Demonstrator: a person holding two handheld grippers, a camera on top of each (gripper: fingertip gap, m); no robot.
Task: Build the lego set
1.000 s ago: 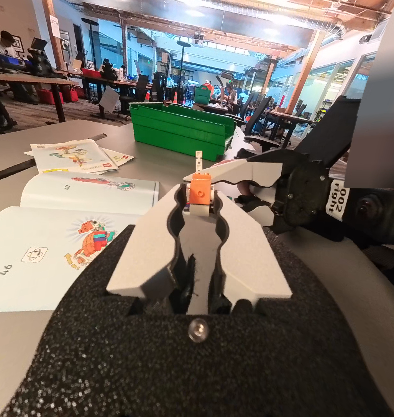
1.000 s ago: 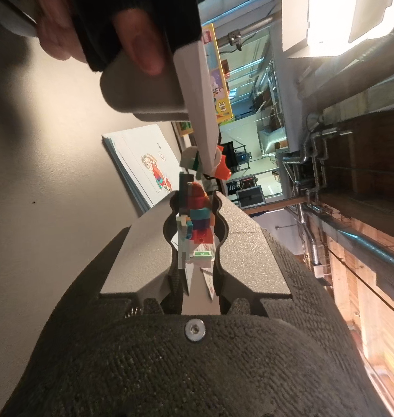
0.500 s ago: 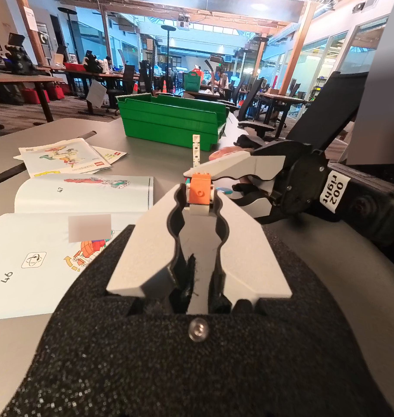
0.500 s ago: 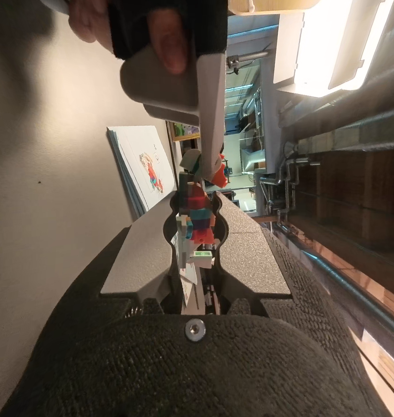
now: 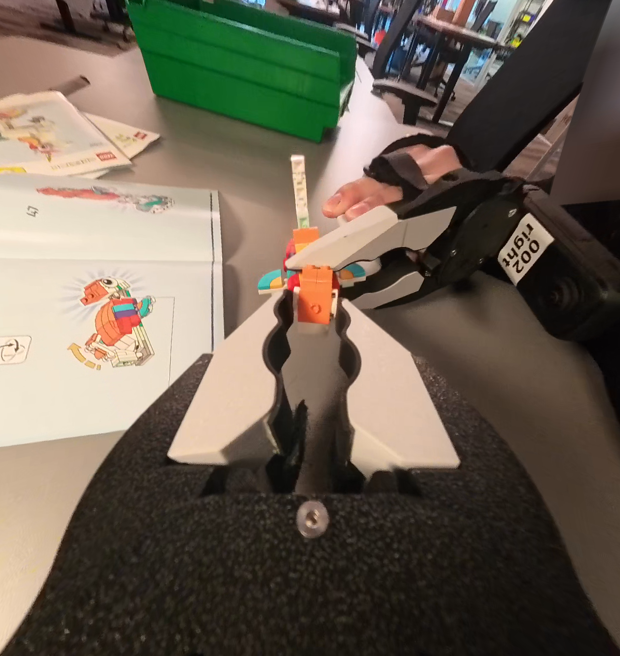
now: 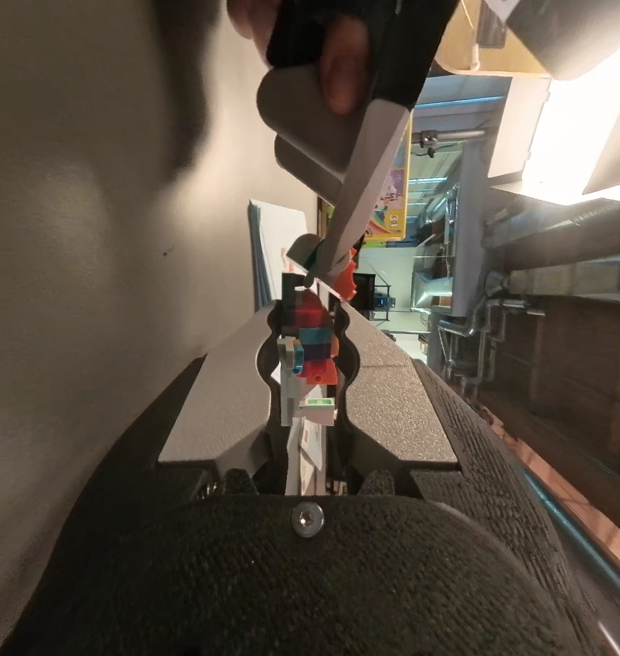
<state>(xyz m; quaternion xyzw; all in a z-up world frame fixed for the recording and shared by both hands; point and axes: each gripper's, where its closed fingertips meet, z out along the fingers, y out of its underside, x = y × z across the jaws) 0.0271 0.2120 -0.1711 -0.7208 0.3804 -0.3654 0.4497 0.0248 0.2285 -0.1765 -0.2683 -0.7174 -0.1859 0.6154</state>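
Ideally, with the left hand-held gripper (image 5: 314, 312) clamping the orange brick head (image 5: 314, 301) against the multicoloured brick body (image 6: 310, 349) clenched by the right hand-held gripper (image 6: 306, 312) above the grey bench (image 5: 461, 340), pressure should run straight, not twisting.

Left wrist view: a white label (image 5: 525, 253) with black lettering and digits is fixed to the black body of the right gripper (image 5: 319, 280). On the open instruction booklet (image 5: 88, 390), a page number (image 5: 33, 212) is printed on the far page, and a rounded-square symbol with curved arrows (image 5: 9, 349) on the near page. Small red square logos (image 5: 103, 156) are carried by the folded leaflets (image 5: 53, 135) behind it. Right wrist view: a yellow box (image 6: 399, 198) bears a short printed marking, possibly digits, but it is too blurred to be read with confidence.
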